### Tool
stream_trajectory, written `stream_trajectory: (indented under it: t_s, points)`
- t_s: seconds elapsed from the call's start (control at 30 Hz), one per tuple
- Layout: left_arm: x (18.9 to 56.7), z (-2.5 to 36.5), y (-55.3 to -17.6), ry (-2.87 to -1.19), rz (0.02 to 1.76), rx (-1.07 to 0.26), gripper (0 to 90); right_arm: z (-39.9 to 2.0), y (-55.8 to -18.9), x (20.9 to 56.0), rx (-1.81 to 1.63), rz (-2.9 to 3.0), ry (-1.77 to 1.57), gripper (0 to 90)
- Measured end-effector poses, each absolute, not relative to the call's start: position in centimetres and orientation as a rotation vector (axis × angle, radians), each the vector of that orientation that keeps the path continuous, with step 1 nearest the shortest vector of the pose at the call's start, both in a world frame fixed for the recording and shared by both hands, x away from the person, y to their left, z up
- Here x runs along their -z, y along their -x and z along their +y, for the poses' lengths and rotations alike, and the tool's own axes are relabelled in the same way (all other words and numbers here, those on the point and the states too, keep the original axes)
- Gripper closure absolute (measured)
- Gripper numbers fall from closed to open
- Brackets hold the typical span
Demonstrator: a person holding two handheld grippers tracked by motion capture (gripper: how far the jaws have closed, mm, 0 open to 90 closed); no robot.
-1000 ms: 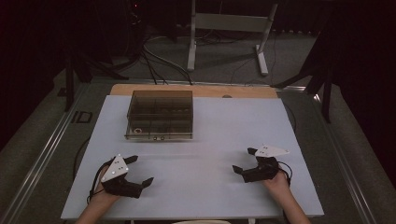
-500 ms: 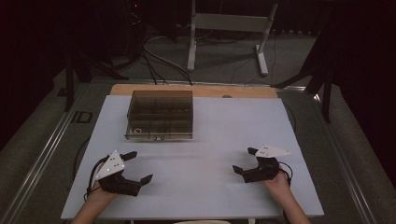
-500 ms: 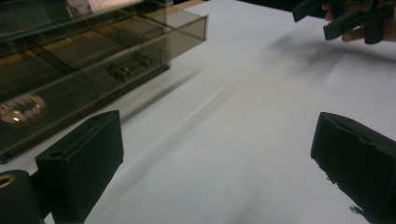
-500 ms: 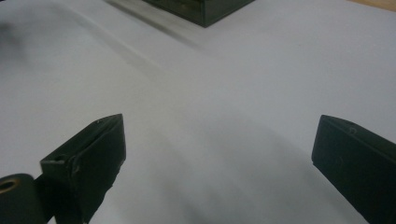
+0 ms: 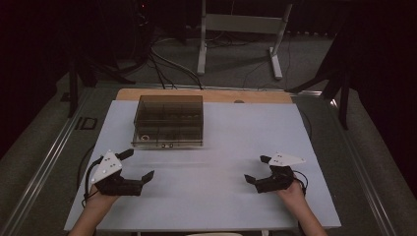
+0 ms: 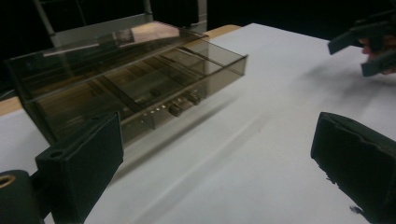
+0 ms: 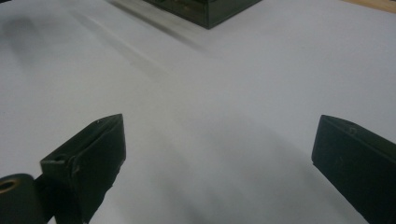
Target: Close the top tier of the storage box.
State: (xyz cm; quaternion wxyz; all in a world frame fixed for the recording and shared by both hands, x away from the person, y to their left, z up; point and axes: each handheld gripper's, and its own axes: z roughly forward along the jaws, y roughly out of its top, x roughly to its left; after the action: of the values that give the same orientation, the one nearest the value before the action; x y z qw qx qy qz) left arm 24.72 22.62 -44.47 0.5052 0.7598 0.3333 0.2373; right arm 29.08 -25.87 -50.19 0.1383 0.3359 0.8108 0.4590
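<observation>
The left gripper (image 5: 133,167) sits low over the near-left part of the table (image 5: 221,196), its 2 black jaws spread wide with nothing between them. The right gripper (image 5: 259,169) sits the same way at the near right, jaws also spread wide and empty. Each is held by a hand (image 5: 292,189) coming in from the near edge. Both look parked at a ready stance: low, apart from each other, jaws angled inward and toward the middle, so either could go forward without crossing the other.

Beyond them, the smoky clear plastic box (image 5: 168,121) stands on the far-left part of the white tabletop, well apart from both grippers and nearer the left one. In the left gripper view the box (image 6: 126,79) shows inner dividers forming several compartments and a lid lying shut, with 2 small latches (image 6: 184,103) on its front wall facing the person, probably so it can be opened from this side. What the compartments hold is too dim to tell.

No brand, label or readable writing appears on the box, grippers or table.
</observation>
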Motion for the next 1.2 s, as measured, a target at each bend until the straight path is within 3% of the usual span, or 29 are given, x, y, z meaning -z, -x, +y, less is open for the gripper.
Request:
stream_trajectory:
  t_s: [0.63,1.2]
  points:
    - [45.4,21.2,-26.2,-1.825,0.969,-0.636,4.3,-25.8,-29.4,50.1,-1.35,2.345,-0.96,3.0]
    - [47.7,21.8,-27.0,-1.833,1.087,-0.562,4.3,-25.9,-29.1,50.1,-1.349,2.34,-0.956,3.0]
